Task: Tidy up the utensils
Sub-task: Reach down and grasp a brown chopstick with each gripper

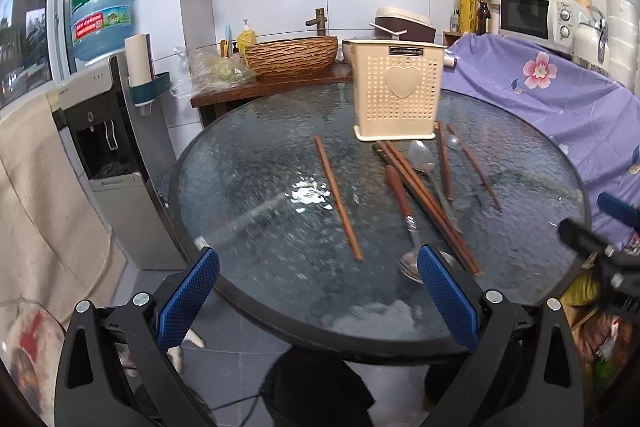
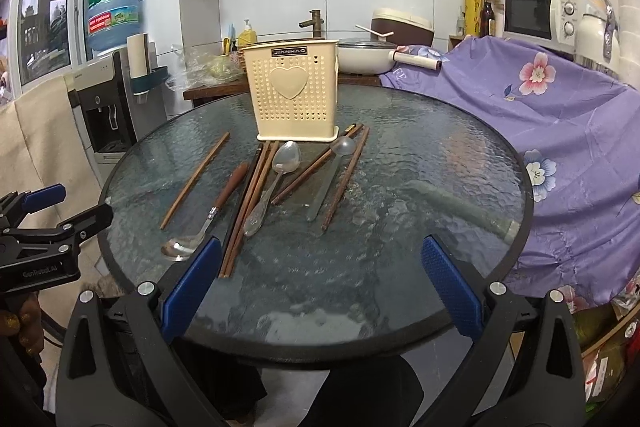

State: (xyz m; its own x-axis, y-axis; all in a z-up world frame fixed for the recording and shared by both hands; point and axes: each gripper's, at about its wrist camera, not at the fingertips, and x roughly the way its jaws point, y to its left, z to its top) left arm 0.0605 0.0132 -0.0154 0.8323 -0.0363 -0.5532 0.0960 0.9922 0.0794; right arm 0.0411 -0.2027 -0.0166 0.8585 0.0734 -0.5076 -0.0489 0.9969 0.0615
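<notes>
Utensil pickup: both grippers held wide apart and empty at the near table edge.

The left gripper (image 1: 318, 269) and right gripper (image 2: 320, 259) are held above the glass table (image 2: 400, 267), with nothing gripped. The wooden-handled spoon (image 2: 208, 223) lies nearest, then chopsticks (image 2: 248, 203) and a clear spoon (image 2: 276, 179); the perforated utensil holder (image 2: 294, 93) stands beyond. One piece is best gripped mid-handle, lifted clear of its neighbours, then dropped in upright.

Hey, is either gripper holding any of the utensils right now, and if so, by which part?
Nothing is held. The left gripper and the right gripper are both open and empty, above the near edge of the glass table; the utensils lie on it.
</notes>
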